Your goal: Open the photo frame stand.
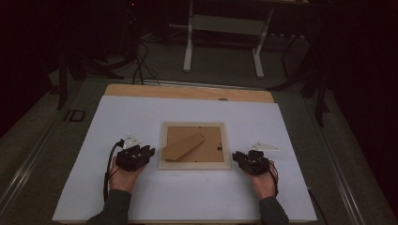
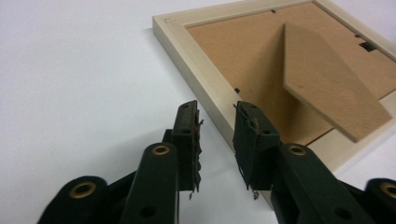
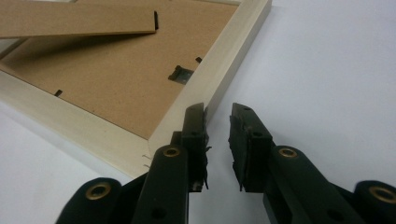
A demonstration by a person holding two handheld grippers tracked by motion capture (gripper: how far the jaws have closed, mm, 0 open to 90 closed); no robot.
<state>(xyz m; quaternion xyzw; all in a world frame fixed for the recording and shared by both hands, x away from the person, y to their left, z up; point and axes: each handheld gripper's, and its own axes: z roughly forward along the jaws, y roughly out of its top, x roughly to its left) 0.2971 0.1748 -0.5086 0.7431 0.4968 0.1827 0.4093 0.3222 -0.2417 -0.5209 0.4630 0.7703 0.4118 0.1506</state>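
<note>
Picture frame (image 1: 195, 164) lies face-down at centre frame, its cardboard stand (image 1: 183, 146) raised, flanked by the left gripper (image 1: 149, 151) and right gripper (image 1: 236, 156), both narrowly parted and empty.

From above, the frame (image 1: 195, 165) lies back side up, so whatever its front holds is hidden against the table (image 1: 187, 197). The person's arms are cut off at the bottom edge, past the sleeves (image 1: 115, 206). In the left gripper (image 2: 217, 140) view, the frame's far right corner runs out of the picture, and its near rail is covered by the right-hand jaw. In the right gripper (image 3: 217, 140) view, the stand (image 3: 74, 18) and the frame's left part are cut off by the edges. The small clips (image 3: 182, 73) on the backing are too small to make out. The room beyond the table is too dark to read.
</note>
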